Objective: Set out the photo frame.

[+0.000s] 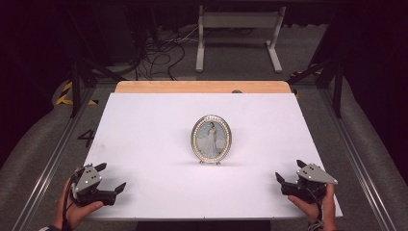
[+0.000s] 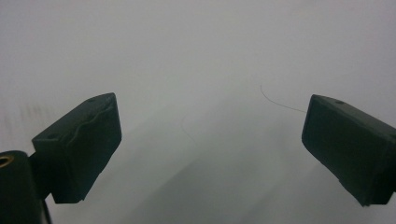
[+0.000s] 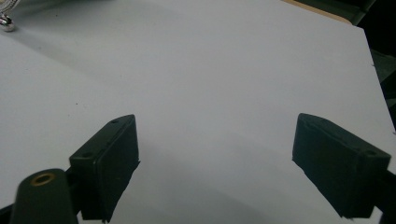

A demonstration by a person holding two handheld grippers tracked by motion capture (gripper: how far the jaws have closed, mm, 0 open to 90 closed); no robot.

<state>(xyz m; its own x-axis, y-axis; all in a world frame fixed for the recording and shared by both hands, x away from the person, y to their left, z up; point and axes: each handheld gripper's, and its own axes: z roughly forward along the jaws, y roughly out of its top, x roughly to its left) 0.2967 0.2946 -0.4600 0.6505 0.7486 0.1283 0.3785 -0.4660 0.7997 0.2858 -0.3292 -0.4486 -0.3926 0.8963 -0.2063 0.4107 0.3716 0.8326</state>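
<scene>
Presently noted: oval picture frame (image 1: 211,139) upright, long axis vertical, well ahead of and between both sets of fingers. Left gripper (image 1: 111,178) and right gripper (image 1: 289,171) spread wide, empty, roughly equally distant.

In the right gripper view, the oval picture frame (image 3: 5,18) is cut off at the top left corner (a silver foot and a sliver of rim remain). In the left gripper view, the tabletop (image 2: 210,56) is a blurred grey haze. In the high view, the portrait in the frame is too small to read.
</scene>
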